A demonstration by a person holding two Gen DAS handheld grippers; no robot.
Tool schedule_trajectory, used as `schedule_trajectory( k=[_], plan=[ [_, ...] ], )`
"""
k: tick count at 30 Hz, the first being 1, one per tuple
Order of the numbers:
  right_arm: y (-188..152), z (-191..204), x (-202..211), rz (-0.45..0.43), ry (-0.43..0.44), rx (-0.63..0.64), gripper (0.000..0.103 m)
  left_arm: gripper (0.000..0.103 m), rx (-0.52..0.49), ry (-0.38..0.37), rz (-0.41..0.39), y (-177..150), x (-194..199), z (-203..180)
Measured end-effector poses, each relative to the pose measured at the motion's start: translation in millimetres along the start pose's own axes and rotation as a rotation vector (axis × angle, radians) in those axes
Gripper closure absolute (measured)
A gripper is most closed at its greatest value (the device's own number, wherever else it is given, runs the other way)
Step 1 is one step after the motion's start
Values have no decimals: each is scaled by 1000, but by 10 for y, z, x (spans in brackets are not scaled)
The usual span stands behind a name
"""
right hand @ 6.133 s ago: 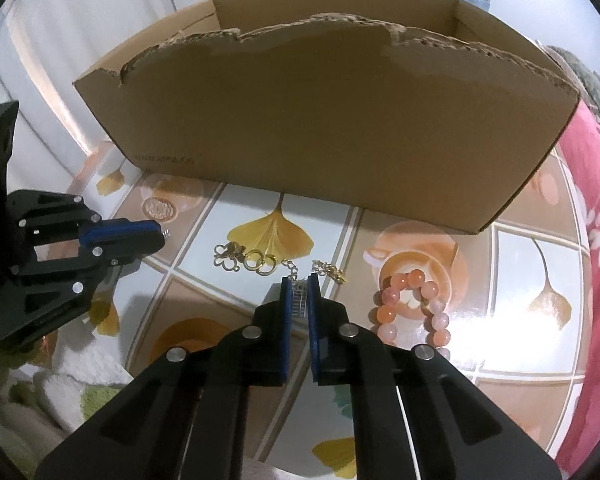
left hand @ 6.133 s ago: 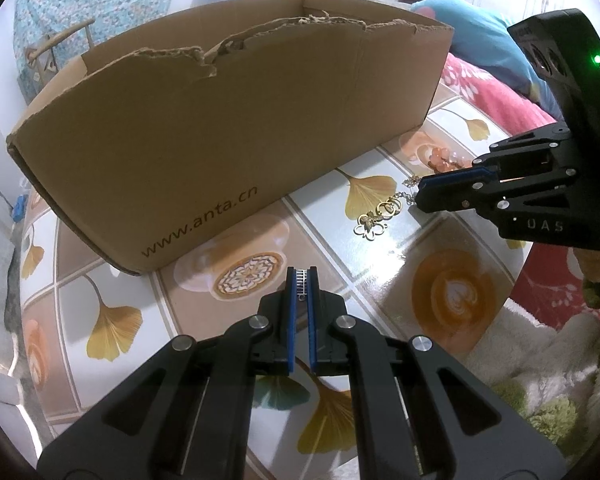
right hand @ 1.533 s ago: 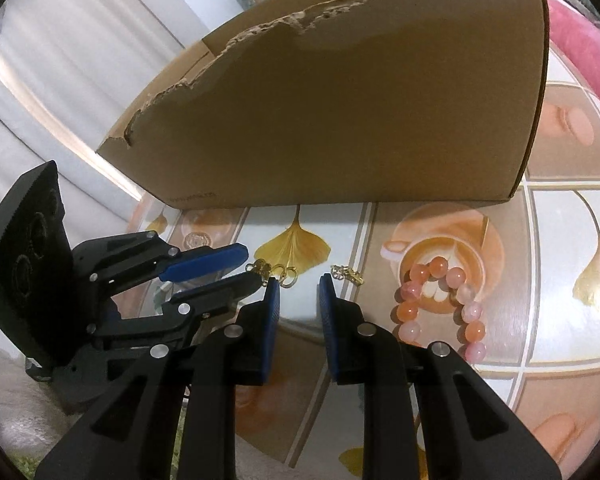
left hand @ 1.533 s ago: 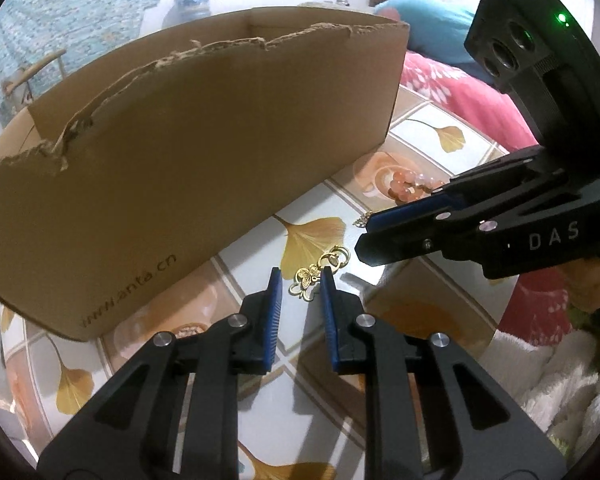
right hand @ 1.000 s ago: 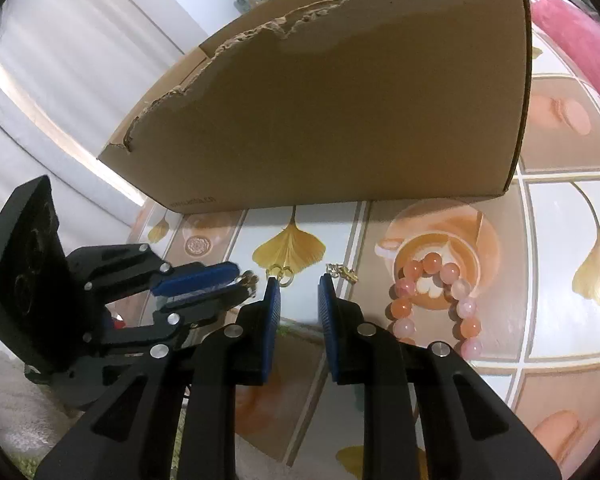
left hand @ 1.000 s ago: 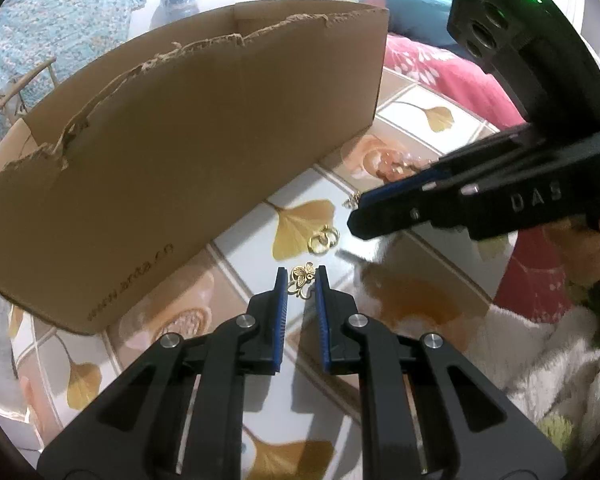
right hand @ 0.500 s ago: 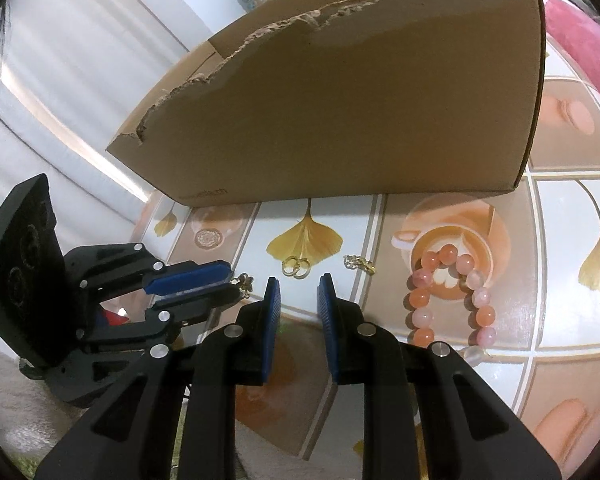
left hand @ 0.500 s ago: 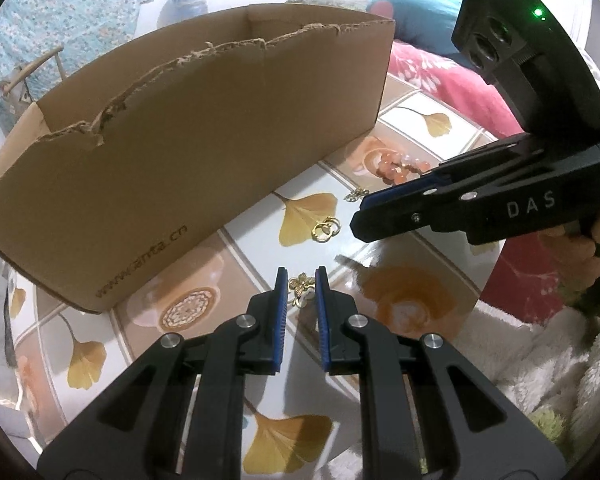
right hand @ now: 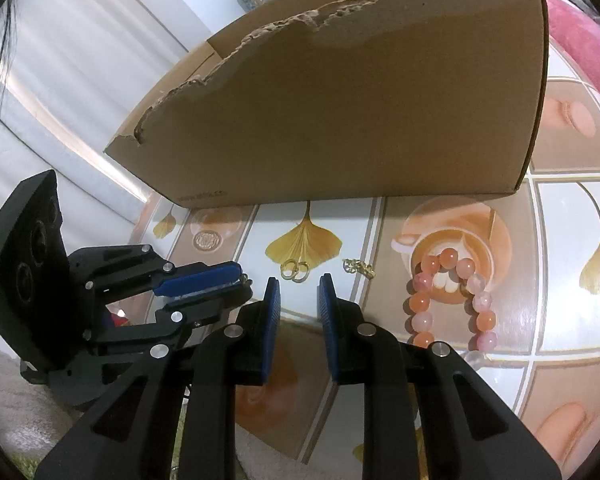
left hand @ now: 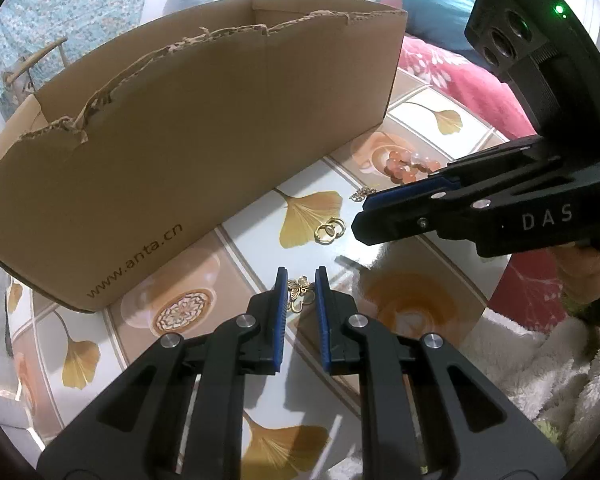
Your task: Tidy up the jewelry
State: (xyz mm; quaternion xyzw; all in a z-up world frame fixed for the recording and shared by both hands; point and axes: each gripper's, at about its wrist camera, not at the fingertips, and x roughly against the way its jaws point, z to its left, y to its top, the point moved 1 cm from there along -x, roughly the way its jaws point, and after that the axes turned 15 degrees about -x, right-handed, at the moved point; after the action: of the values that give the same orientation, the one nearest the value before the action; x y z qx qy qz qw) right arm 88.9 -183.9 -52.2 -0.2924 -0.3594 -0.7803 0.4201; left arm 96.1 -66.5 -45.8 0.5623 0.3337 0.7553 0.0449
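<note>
Gripping at the tips of the left gripper (left hand: 300, 276), held a gold flower charm (left hand: 298, 289) between the two blue pads, just above the tiled table (left hand: 404, 300); seen from the right wrist view as a small gold glint at the end of that gripper's fingers.

Positioned the right gripper (right hand: 298, 284) beside the left one, tilted down toward the table; jaws parted by a narrow gap, nothing between them, only the tabletop visible through the gap; gripped at its handle by a hand (left hand: 584, 276).

Left lying on the table, apart from the held charm:
- gold double ring (left hand: 330, 230), on the edge of a printed ginkgo leaf, just ahead of both grippers;
- short gold chain piece (left hand: 363, 193), near the double ring, between it and the beads;
- pink and orange bead bracelet (right hand: 420, 302), laid in a loop over a printed coffee cup, to the right of the right gripper's fingers.

Stood upright behind all the jewelry: an open cardboard box (left hand: 204, 132) with a torn top edge; marked with a web address on the near wall; interior hidden from both views.

Bordered at the near table edge by a white fluffy cloth (left hand: 540, 368).
</note>
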Motion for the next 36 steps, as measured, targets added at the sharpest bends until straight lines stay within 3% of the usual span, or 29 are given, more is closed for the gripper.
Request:
schedule_trajectory(
  k=[18,23,26,36],
  plan=[
    [-3,-7,40,-11,2,-7,82,99,-14,-5,-30,-16,80,-50],
    [-2,-5,39,-8,4,-6,82,98,19,-36,-17,-26,91,-23],
    [-2,-6,30,-6,6,-7,82,89,42,-43,-1,-36,71,0],
    [3,-27,16,-4,7,-17,82,89,57,-49,7,-32,59,14]
  ],
)
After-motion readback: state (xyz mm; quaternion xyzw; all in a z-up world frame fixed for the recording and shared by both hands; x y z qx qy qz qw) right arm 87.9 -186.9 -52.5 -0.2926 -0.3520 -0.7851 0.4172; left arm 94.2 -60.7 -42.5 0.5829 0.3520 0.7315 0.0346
